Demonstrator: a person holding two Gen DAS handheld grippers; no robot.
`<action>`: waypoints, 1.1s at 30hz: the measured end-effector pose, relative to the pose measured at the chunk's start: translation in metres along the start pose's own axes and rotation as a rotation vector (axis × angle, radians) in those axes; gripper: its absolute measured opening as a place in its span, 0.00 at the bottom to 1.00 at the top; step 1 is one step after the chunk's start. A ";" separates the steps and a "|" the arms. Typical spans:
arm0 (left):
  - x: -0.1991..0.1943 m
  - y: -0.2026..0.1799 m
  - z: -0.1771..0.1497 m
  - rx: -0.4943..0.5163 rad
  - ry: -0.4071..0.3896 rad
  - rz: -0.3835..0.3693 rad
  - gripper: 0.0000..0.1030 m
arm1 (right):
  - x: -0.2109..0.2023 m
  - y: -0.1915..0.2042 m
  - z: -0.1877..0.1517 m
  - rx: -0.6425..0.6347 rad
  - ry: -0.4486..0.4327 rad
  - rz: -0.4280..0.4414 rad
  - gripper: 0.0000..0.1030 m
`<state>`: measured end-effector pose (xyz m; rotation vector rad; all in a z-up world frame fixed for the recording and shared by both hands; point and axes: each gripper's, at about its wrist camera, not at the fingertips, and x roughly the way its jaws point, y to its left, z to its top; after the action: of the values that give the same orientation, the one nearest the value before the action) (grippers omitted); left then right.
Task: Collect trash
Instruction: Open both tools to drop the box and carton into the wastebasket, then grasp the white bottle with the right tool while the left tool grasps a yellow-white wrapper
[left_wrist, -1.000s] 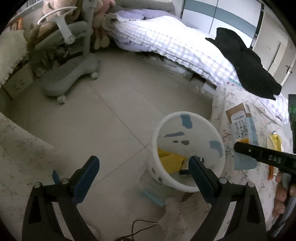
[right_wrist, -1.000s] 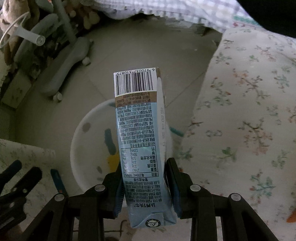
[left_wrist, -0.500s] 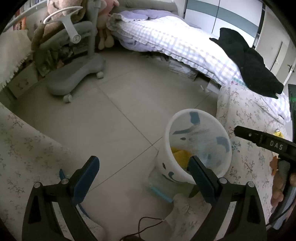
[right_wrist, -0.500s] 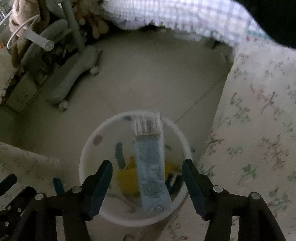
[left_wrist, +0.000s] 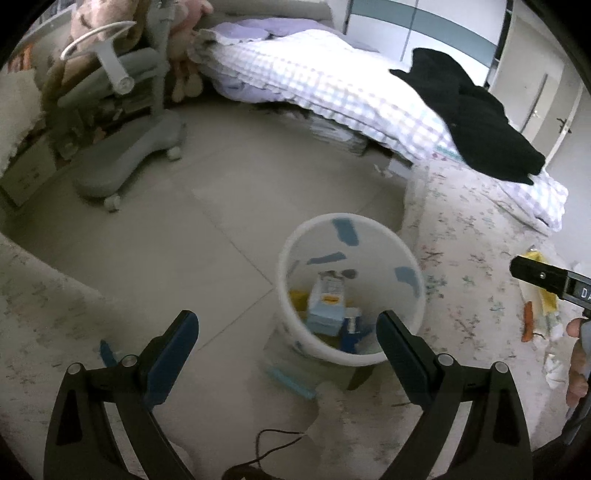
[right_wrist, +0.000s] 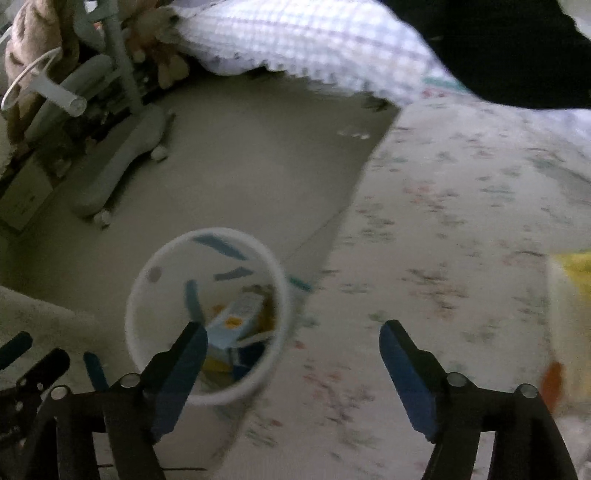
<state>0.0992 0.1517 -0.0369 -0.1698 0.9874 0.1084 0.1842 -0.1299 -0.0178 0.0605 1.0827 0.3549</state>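
Note:
A white trash bin (left_wrist: 405, 258) with blue marks stands on the floor beside a floral-covered surface. A light blue drink carton (left_wrist: 327, 301) lies inside it on yellow and dark blue trash; it also shows in the right wrist view (right_wrist: 236, 325), in the bin (right_wrist: 147, 295). My left gripper (left_wrist: 286, 330) is open and empty, just in front of the bin. My right gripper (right_wrist: 293, 341) is open and empty, above the floral cover to the right of the bin. A yellow wrapper (right_wrist: 570, 280) and an orange scrap (left_wrist: 527, 322) lie on the cover at the right.
A grey wheeled chair base (left_wrist: 125, 162) stands at the back left. A bed with a checked quilt (left_wrist: 325, 85) and a black garment (left_wrist: 476, 122) runs along the back. A black cable (left_wrist: 273, 439) lies on the floor near me.
My right gripper opened and dropped the carton into the bin, then swung right over the floral cover. My left gripper stayed open and shifted slightly.

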 end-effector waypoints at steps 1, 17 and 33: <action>0.000 -0.005 0.000 0.007 0.002 -0.005 0.95 | -0.005 -0.010 -0.002 0.012 0.000 -0.011 0.79; 0.012 -0.099 0.005 0.090 0.063 -0.122 0.95 | -0.060 -0.162 -0.027 0.219 0.001 -0.155 0.79; 0.037 -0.201 0.004 0.179 0.106 -0.184 0.95 | -0.050 -0.274 -0.065 0.381 0.079 -0.181 0.79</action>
<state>0.1564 -0.0446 -0.0466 -0.1019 1.0763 -0.1583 0.1756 -0.4122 -0.0664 0.2869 1.2129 -0.0152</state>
